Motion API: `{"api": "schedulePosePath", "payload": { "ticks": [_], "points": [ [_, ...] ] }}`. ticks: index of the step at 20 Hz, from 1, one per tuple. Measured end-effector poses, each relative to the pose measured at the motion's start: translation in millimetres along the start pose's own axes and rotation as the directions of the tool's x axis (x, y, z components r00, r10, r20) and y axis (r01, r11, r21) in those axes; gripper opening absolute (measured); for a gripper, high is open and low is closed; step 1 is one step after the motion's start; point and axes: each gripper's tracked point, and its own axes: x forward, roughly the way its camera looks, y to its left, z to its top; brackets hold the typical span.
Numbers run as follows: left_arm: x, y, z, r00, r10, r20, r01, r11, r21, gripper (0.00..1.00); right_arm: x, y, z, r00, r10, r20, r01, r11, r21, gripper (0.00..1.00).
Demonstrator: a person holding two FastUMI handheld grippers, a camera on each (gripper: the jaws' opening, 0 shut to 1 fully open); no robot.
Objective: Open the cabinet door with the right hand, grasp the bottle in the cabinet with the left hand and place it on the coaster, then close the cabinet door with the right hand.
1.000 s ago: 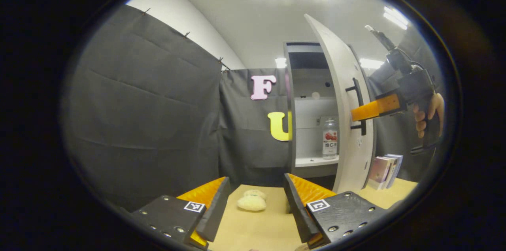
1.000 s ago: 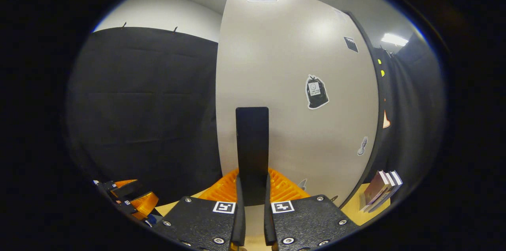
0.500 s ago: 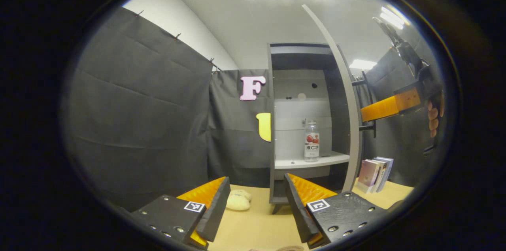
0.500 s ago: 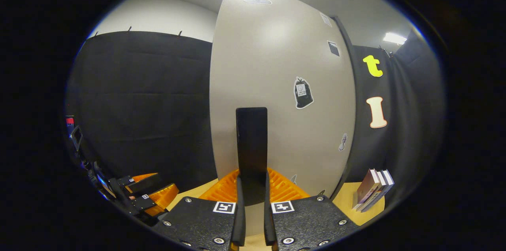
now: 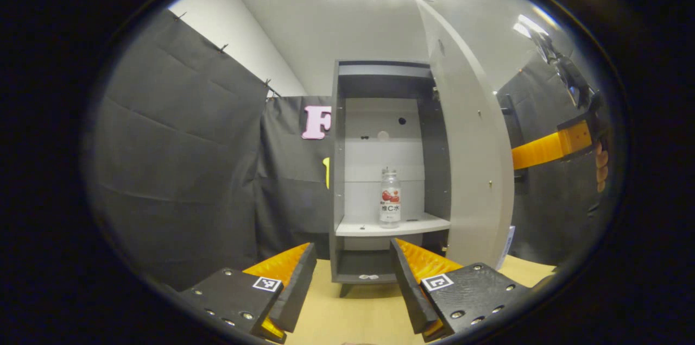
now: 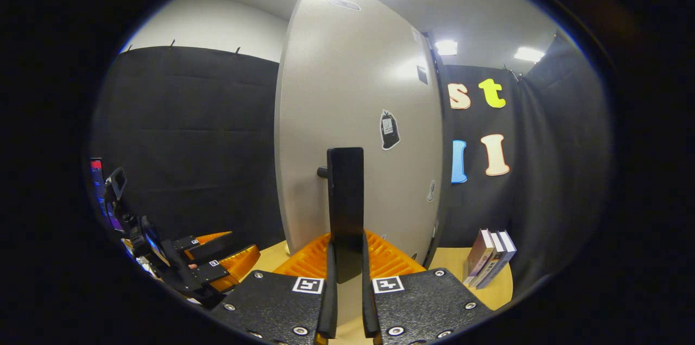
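A tall grey cabinet (image 5: pixel 337 171) stands on the wooden table with its door (image 5: pixel 469 160) swung wide to the right. A clear bottle (image 5: pixel 390 198) with a red-and-white label stands upright on the cabinet's shelf (image 5: pixel 391 226). My left gripper (image 5: pixel 353 271) is open, low over the table and well short of the cabinet, fingers framing the shelf area. In the right gripper view my right gripper (image 6: pixel 346 269) is shut on the door's black bar handle (image 6: pixel 345 198), against the door's outer face (image 6: pixel 353 133). The left gripper view catches that right gripper (image 5: pixel 535 150) beyond the door's edge.
Several books (image 6: pixel 491 258) stand upright on the table to the right of the cabinet. Black cloth walls close in the booth. The left gripper (image 6: pixel 212 269) and the device behind it appear low at the left of the right gripper view.
The door has swung from part open to wide open, pulled by my right gripper. The left gripper view has turned to face the cabinet's inside, so the bottle now sits near centre.
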Motion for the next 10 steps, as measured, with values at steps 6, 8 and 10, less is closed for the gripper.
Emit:
{"api": "schedulePosePath", "payload": {
  "ticks": [6,8,10],
  "points": [
    [6,-13,0,0.999,-0.044,-0.009,0.044,0.999,-0.005,0.78,-11,-33,3,0.994,-0.107,0.019,0.107,0.994,0.001,0.17],
    [8,-17,3,0.999,-0.054,-0.008,0.054,0.999,-0.002,0.83,-14,-41,3,0.991,-0.132,0.024,0.132,0.991,0.01,0.16],
    [8,-24,6,0.998,-0.064,-0.009,0.064,0.998,-0.005,0.78,-18,-52,4,0.985,-0.168,0.034,0.168,0.986,0.009,0.14]
  ]
}}
